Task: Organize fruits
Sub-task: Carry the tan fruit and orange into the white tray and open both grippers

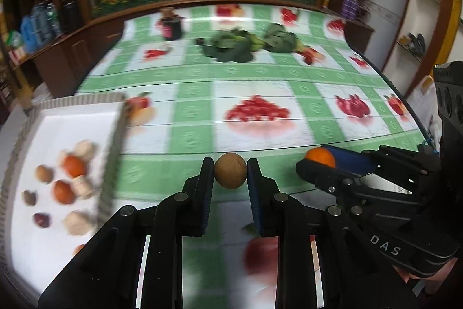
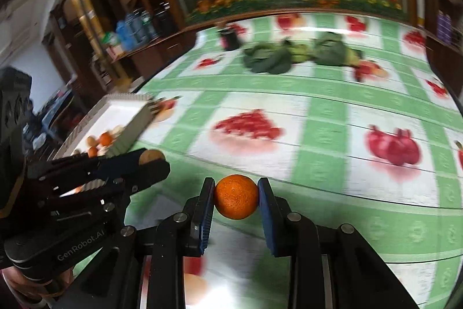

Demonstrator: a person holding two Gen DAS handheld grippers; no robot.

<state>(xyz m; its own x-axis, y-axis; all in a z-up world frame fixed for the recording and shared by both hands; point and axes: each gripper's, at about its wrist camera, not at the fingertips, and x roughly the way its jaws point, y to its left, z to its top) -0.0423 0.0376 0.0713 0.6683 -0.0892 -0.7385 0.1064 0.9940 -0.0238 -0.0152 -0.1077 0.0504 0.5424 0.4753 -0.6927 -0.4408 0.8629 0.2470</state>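
Note:
My left gripper (image 1: pixel 230 170) is shut on a round brown fruit (image 1: pixel 230 170) and holds it above the green checked tablecloth. My right gripper (image 2: pixel 236 196) is shut on a small orange (image 2: pixel 236 196), also above the cloth. The right gripper shows at the right of the left wrist view (image 1: pixel 319 161), the left gripper at the left of the right wrist view (image 2: pixel 150 160). A white tray (image 1: pixel 72 118) with a ribbed grey rim lies at the left and holds several small fruits, among them oranges (image 1: pixel 73 165) and brown ones (image 1: pixel 44 173). The tray also shows in the right wrist view (image 2: pixel 115 109).
Green leafy vegetables (image 1: pixel 231 47) and a dark jar (image 1: pixel 172 25) lie at the far side of the table. A wooden cabinet with bottles (image 1: pixel 40 25) stands at the left. The table's right edge (image 1: pixel 405 100) drops off near a white wall.

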